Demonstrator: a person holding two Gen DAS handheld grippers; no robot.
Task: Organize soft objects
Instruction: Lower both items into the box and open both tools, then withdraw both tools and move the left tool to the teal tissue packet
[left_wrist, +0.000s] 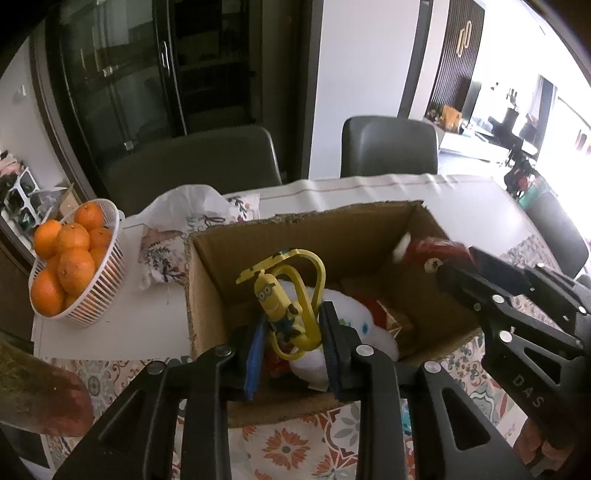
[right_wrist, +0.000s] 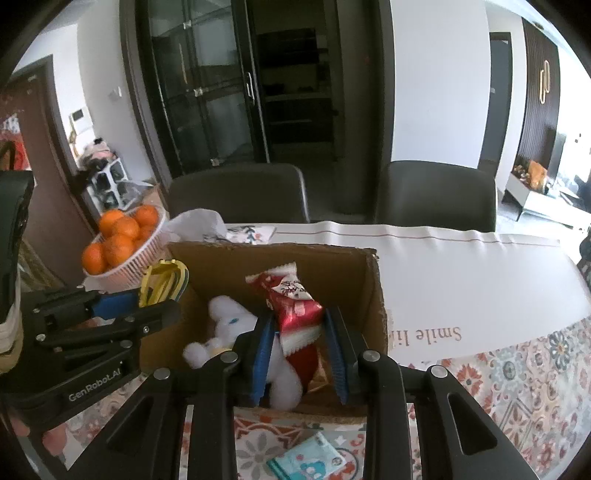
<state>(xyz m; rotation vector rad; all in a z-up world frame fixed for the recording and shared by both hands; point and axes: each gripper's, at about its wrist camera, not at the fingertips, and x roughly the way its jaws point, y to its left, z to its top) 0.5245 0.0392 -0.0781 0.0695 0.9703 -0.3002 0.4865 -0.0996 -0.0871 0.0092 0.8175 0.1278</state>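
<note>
An open cardboard box (left_wrist: 303, 236) stands on the table; it also shows in the right wrist view (right_wrist: 373, 291). My left gripper (left_wrist: 291, 343) is shut on a yellow Minion toy with a ring (left_wrist: 284, 302), held over the box's near left side. My right gripper (right_wrist: 299, 350) is shut on a red snack packet (right_wrist: 291, 302) over the box; the right gripper also shows in the left wrist view (left_wrist: 454, 266). A white plush toy (right_wrist: 229, 325) and a red packet (left_wrist: 388, 314) lie inside the box.
A white basket of oranges (left_wrist: 70, 266) stands left of the box, next to a crumpled white bag (left_wrist: 184, 206). A small blue-and-white packet (right_wrist: 310, 461) lies on the patterned cloth before the box. Two dark chairs (right_wrist: 436, 192) stand behind the table.
</note>
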